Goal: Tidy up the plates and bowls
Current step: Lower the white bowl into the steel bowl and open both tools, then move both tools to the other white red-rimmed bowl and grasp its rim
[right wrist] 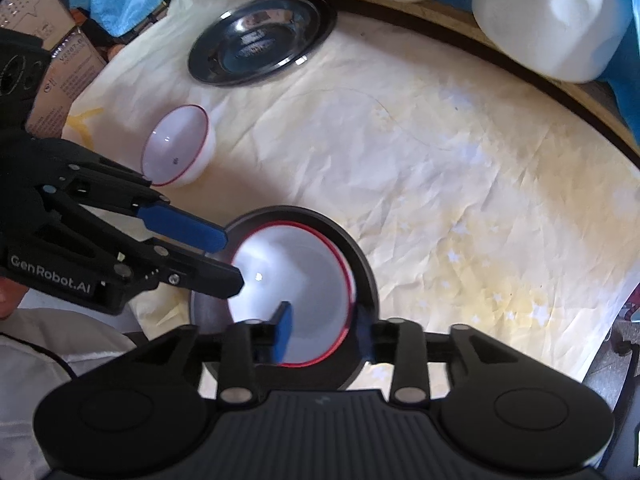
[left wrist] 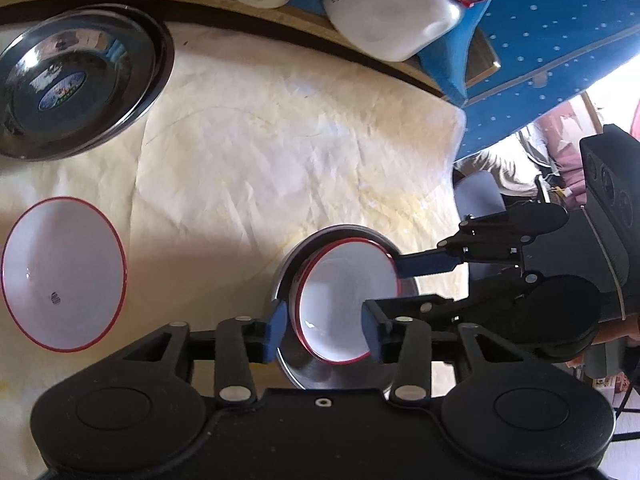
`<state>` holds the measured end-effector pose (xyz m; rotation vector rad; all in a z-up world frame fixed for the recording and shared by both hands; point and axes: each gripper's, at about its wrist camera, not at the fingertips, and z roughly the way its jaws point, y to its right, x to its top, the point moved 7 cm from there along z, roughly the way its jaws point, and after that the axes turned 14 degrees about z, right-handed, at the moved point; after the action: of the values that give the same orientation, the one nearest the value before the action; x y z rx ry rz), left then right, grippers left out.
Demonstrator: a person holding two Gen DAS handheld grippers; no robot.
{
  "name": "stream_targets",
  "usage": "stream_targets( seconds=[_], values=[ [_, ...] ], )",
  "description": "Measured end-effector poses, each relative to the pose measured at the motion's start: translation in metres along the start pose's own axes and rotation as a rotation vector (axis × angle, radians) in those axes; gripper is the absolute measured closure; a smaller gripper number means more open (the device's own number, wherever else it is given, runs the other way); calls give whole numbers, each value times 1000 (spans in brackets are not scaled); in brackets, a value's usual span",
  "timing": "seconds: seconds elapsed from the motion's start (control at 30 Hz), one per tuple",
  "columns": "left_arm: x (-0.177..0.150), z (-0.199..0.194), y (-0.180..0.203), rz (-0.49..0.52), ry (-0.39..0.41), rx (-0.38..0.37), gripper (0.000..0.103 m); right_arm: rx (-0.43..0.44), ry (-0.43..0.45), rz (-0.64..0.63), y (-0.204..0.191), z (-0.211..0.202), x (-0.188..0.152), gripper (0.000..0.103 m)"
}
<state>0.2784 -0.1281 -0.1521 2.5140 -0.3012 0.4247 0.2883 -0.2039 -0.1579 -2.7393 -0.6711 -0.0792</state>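
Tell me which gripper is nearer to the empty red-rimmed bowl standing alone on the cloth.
Left. The left gripper straddles the nested bowl's rim on the side facing the lone bowl; the right gripper grips the far side.
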Motion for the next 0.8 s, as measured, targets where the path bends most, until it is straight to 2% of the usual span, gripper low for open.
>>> stream_targets(
  seconds=[0.03, 0.1, 0.13, 0.2, 0.33, 0.43, 0.5, 0.57, 0.67, 0.7, 0.8],
  values=[
    [0, -2, 0, 5, 5, -4, 54, -1, 9, -1, -2, -3, 0, 52],
    [0, -6, -2, 17, 10, 25, 41, -7, 26, -2, -5, -9, 1, 49],
    [0, -8, -3, 25, 13, 36, 41, -12, 33, -2, -5, -11, 1, 47],
    [0, -11, -6, 21, 20, 31, 40, -52, 59, -6, -5, -17, 1, 37],
    [-2, -21, -12, 28, 45, 33, 35, -76, 112, 26, -4, -30, 0, 31],
    [-3, -31, -18, 36, 74, 46, 30, -101, 180, 44, -6, -41, 0, 19],
    [-5, -42, -24, 34, 106, 63, 20, -110, 234, 50, -11, -49, 1, 15],
    [-6, -57, -33, 29, 153, 90, 13, -104, 291, 52, -21, -54, 4, 6],
    [-11, -80, -51, 6, 203, 132, 8, -81, 367, 21, -43, -57, 11, 0],
    [-14, -87, -59, -11, 211, 146, 4, -75, 379, 11, -50, -56, 13, 0],
    [-22, -104, -83, -69, 223, 183, 1, -62, 397, -19, -73, -48, 21, 0]
  ],
)
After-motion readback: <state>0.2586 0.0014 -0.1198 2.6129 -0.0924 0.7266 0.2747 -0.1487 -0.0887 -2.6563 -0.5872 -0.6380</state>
